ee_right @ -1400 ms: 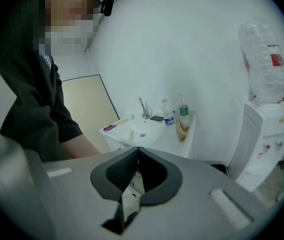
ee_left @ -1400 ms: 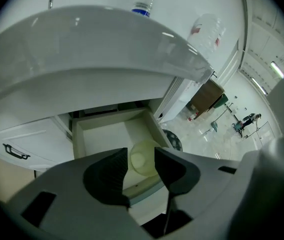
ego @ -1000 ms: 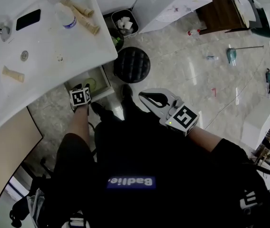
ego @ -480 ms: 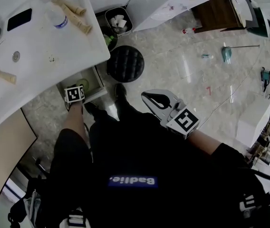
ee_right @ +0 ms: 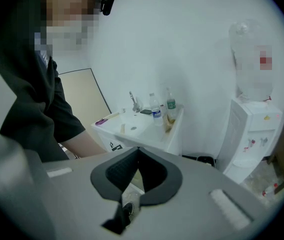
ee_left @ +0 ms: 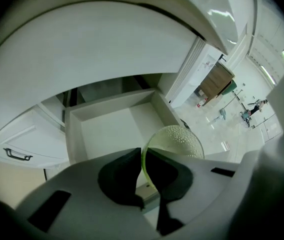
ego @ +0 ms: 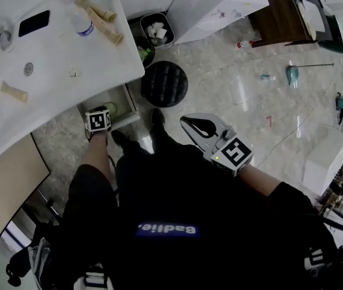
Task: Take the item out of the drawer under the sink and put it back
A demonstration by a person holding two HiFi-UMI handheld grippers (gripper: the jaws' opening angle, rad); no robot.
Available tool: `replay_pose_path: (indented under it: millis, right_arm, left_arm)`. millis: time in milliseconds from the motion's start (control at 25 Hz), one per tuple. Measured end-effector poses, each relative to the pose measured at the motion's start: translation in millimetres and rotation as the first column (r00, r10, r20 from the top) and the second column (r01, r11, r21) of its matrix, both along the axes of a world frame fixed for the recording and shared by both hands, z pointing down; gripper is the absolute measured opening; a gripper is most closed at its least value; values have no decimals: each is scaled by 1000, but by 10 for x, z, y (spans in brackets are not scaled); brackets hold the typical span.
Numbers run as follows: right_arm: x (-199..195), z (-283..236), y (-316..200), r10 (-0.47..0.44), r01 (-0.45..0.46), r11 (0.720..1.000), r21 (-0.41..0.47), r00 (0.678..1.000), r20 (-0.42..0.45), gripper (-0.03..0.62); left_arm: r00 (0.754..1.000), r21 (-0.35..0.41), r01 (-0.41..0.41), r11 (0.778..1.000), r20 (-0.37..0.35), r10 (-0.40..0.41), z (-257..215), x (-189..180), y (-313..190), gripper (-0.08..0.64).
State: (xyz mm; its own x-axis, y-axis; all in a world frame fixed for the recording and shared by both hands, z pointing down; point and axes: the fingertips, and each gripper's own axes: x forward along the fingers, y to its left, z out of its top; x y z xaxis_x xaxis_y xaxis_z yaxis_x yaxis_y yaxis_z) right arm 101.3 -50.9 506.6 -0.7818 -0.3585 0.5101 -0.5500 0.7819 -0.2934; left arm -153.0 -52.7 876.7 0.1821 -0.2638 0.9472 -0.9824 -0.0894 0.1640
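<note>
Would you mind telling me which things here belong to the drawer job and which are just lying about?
In the job: open drawer; green dish; left gripper, jaws just closed on its rim.
Lying about: phone; water bottle; cream tube; black stool; waste bin.

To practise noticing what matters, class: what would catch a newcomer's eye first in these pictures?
The left gripper, whose jaws have just closed, pinches the rim of a bumpy green bowl at the front of the open white drawer under the sink. The right gripper hangs shut and empty in front of the person's body, and a round black stool stands on the floor near the drawer.
</note>
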Motion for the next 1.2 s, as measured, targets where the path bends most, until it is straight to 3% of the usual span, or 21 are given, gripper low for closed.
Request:
replay_pose_path:
  millis: [400, 520, 680, 920, 1200]
  right_arm:
    - [-351, -321, -82, -54, 48, 997, 60, 993, 105, 2]
    - [-448, -406, -99, -71, 60, 995, 81, 988, 136, 2]
    - [-554, -505, -92, -92, 76, 992, 103, 983, 161, 2]
    - [-665, -619, -140, -87, 67, 992, 107, 977, 194, 2]
    - [-771, -744, -173, -70, 47, 993, 109, 972, 226, 2]
  left_arm:
    - [999, 123, 16, 992, -29, -12, -902, -80, -10, 25]
    - [996, 182, 56, 982, -76, -42, -1214, -33, -5, 25]
    - [992, 278, 48, 959, -127, -13, -1711, 104, 56, 25]
    - [982, 430, 57, 901, -189, 28, -2529, 265, 135, 25]
    - [969, 603, 91, 792, -236, 68, -3552, 380, 246, 25]
